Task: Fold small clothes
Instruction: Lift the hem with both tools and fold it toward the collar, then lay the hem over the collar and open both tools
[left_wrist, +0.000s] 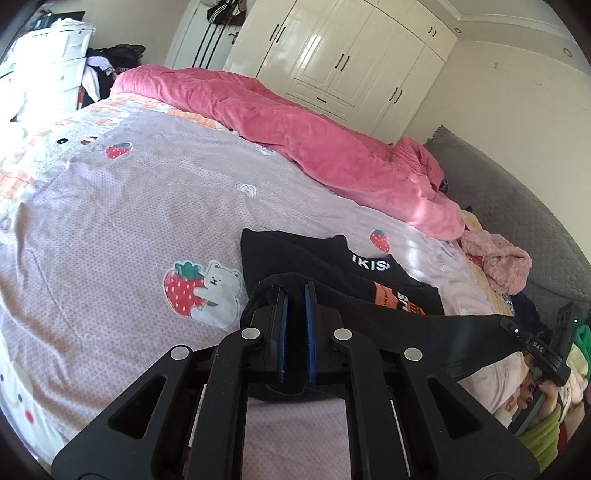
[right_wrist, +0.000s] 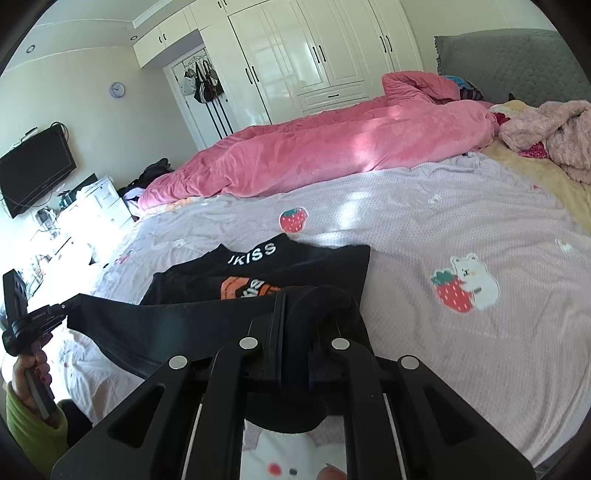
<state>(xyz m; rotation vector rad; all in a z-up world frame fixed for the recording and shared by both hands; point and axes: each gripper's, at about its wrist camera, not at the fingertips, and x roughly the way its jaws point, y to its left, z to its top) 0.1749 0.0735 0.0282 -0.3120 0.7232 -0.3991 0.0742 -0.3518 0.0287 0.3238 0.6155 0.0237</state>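
Pretty bright daylight in both views. The left wrist view blows out hard on the left, where the white drawers (left_wrist: 55, 62) are nearly pure glare. Same thing on the right wrist view's left edge, around the white dresser (right_wrist: 99, 206). Sun patches land on the bedsheet (right_wrist: 369, 214) and the pink duvet (right_wrist: 365, 147). The glossy wardrobe (left_wrist: 351, 55) throws reflections. Heavy fisheye bending and black corners, and the black shirt (right_wrist: 258, 266) loses its detail.

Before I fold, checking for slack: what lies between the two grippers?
A taut black hem spans from left gripper to right gripper; both wrist views show it.
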